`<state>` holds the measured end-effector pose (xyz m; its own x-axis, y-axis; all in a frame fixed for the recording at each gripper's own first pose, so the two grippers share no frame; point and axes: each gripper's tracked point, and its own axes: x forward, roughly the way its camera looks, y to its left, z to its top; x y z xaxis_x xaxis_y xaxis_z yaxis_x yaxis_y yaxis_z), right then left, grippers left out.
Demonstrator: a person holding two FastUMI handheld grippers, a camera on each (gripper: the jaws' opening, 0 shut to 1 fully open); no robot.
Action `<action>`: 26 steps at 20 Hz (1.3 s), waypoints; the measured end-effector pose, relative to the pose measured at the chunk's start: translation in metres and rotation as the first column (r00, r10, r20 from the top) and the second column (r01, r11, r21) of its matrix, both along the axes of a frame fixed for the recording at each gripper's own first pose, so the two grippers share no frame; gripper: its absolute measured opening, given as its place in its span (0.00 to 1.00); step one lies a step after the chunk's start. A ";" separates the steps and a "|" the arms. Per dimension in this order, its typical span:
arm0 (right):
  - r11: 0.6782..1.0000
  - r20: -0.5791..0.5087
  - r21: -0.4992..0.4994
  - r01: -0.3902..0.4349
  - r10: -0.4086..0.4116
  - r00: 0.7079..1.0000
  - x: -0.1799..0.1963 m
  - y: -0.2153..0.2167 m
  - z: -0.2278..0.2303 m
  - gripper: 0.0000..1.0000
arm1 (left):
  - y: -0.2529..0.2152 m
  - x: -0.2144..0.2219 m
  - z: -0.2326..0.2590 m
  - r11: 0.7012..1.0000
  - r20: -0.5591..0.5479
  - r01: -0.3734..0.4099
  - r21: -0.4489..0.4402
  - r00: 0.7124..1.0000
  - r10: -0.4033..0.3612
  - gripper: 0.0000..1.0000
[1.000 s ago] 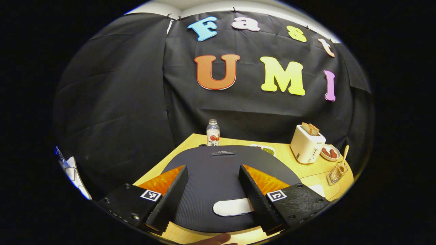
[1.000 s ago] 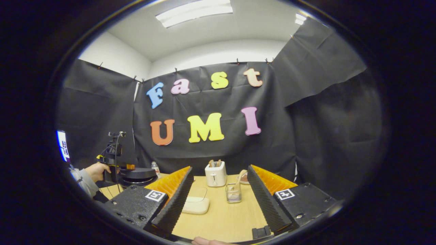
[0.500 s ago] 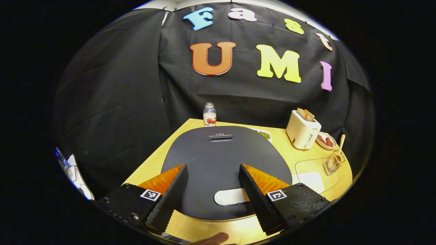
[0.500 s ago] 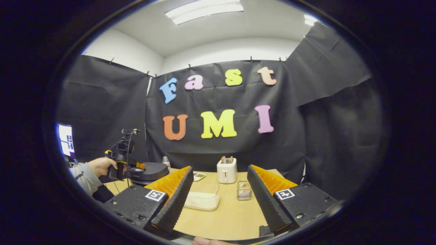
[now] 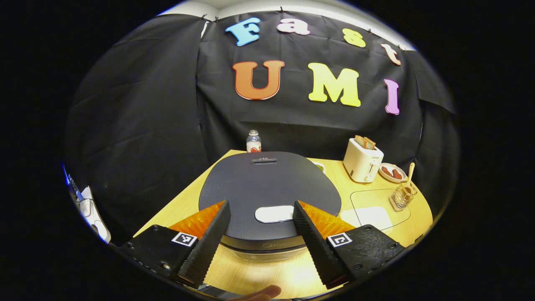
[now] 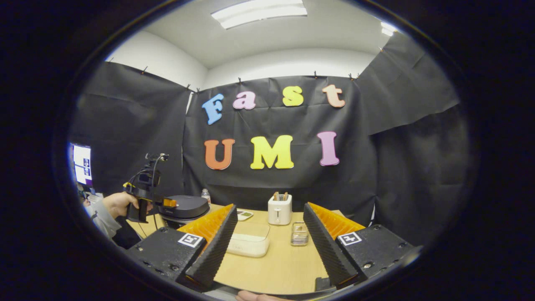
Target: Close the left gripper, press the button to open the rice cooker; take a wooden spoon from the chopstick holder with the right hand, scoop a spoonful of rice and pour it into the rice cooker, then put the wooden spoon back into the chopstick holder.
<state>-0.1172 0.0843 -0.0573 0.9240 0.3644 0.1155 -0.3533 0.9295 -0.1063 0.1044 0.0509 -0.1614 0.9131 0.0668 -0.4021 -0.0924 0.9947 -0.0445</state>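
Observation:
The dark rice cooker [image 5: 267,184] stands shut before me, its white button [image 5: 274,213] at the lid's near edge. My left gripper [image 5: 260,206] is open, hovering just short of the cooker with the button between its fingers and nothing held. The wooden spoon [image 5: 410,172] stands in the clear chopstick holder [image 5: 401,197] at the far right. A lidded clear box of rice [image 5: 378,209] lies beside it. My right gripper [image 6: 269,207] is open and empty above the table's near side, with the rice box [image 6: 249,242] and the holder [image 6: 299,234] ahead. A hand holds the left gripper [image 6: 167,203] by the cooker [image 6: 186,207].
A white toaster [image 5: 363,161] with bread stands at the back right, next to a small plate of food [image 5: 392,172]. Behind the cooker are a bottle [image 5: 253,142] and a small dish [image 5: 319,166]. The wooden table [image 5: 267,271] ends at the black cloth wall.
The left gripper has drawn back from over the cooker lid, so the button now lies at its fingertips. The right gripper has turned slightly left. Both stay open.

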 end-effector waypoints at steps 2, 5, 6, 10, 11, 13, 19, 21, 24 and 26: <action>1.000 -0.001 -0.007 0.002 -0.002 1.000 0.000 0.000 -0.002 1.00 | -0.001 -0.002 -0.002 1.000 0.049 -0.011 0.010 0.999 0.010 0.98; 1.000 -0.002 -0.015 0.005 -0.005 1.000 0.002 0.000 -0.004 1.00 | -0.004 -0.004 -0.002 0.999 0.106 -0.032 0.021 0.994 0.029 0.98; 1.000 -0.004 -0.015 0.005 -0.005 1.000 0.002 0.001 -0.005 1.00 | -0.005 -0.004 -0.007 0.999 0.116 -0.037 0.025 0.993 0.033 0.98; 0.999 -0.014 -0.038 0.002 -0.003 1.000 0.004 0.006 -0.012 1.00 | -0.005 -0.007 -0.007 0.999 0.206 -0.039 0.026 0.978 0.033 0.98; 0.999 -0.015 -0.042 0.003 -0.003 1.000 0.005 0.007 -0.013 1.00 | -0.005 -0.006 -0.007 0.999 0.221 -0.042 0.023 0.975 0.036 0.97; 0.999 -0.018 -0.048 0.003 -0.004 1.000 0.007 0.010 -0.014 1.00 | -0.004 -0.007 -0.007 0.998 0.240 -0.046 0.036 0.970 0.036 0.98; 0.999 -0.029 -0.043 0.028 -0.029 0.999 0.016 0.005 -0.016 1.00 | -0.009 -0.015 0.001 0.997 0.216 -0.061 0.040 0.975 0.051 0.95; 0.998 -0.022 -0.028 0.050 -0.051 0.998 0.019 0.000 -0.013 0.98 | -0.015 -0.021 0.009 0.998 0.213 -0.053 0.021 0.976 0.047 0.95; 0.997 -0.010 -0.017 0.071 -0.071 0.997 0.019 -0.006 -0.010 1.00 | -0.013 -0.030 0.024 0.997 0.210 -0.061 0.038 0.976 0.051 0.95; 0.996 0.001 -0.013 0.089 -0.089 0.996 0.021 -0.011 -0.007 1.00 | -0.011 -0.042 0.039 0.995 0.221 -0.078 0.055 0.973 0.064 0.94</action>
<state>-0.0965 0.0730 -0.0639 0.9528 0.2822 0.1117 -0.2692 0.9558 -0.1184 0.0620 0.0401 -0.1222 0.9704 0.1535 -0.1864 -0.1579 0.9874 -0.0086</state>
